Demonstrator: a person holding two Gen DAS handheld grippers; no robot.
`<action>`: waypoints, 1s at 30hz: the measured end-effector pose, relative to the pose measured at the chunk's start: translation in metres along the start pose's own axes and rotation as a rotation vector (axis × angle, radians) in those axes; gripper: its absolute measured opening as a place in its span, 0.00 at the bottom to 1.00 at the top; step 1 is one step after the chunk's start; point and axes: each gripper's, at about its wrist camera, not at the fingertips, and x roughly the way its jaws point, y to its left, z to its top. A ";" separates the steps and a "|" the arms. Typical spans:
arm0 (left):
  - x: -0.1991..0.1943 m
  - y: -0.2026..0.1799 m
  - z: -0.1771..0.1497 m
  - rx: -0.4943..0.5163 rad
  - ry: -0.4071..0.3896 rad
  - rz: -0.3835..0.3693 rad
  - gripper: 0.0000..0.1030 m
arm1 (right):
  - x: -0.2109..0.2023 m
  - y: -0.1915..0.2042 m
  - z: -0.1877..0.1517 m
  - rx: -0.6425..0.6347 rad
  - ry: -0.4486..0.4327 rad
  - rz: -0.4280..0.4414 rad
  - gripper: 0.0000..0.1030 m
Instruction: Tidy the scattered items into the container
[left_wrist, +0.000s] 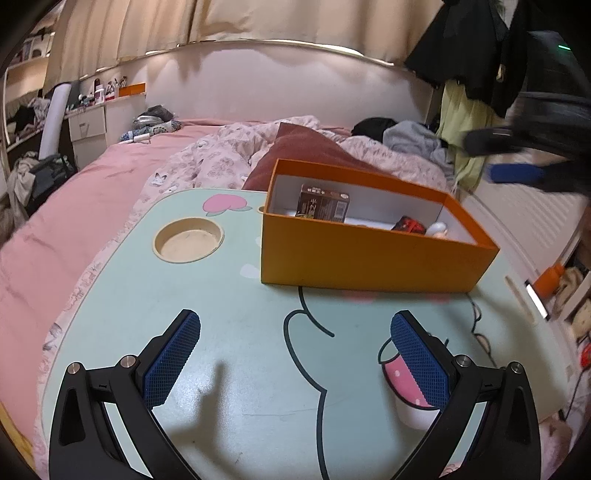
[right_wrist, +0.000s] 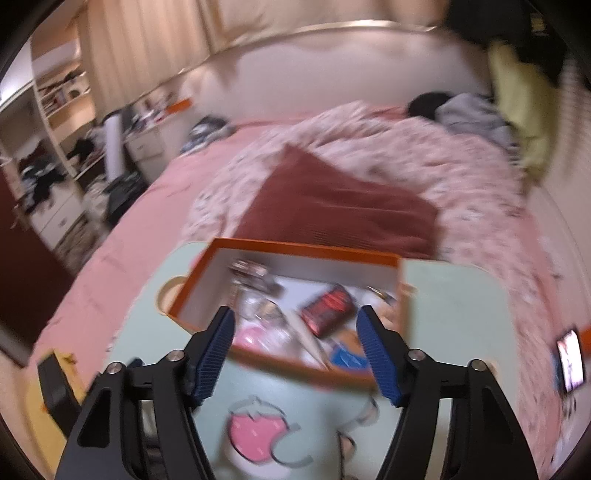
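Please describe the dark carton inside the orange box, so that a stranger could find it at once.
On the pale green lap table stands an open orange box. The dark carton stands upright at its far white wall; the red packet beside it lies low.

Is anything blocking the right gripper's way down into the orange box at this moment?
Nothing visible does. The right gripper hangs open and empty over the near rim of the orange box, which has no lid. Items already lie on its floor, among them a red packet; the view is blurred.
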 end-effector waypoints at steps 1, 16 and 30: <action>0.001 0.001 0.000 -0.007 0.005 -0.003 1.00 | 0.014 0.007 0.009 -0.040 0.032 0.019 0.65; 0.007 0.004 -0.006 -0.024 0.040 -0.023 1.00 | 0.159 0.082 0.048 -0.383 0.322 -0.062 0.53; 0.010 0.008 -0.007 -0.042 0.046 -0.036 1.00 | 0.134 0.063 0.046 -0.237 0.277 0.030 0.17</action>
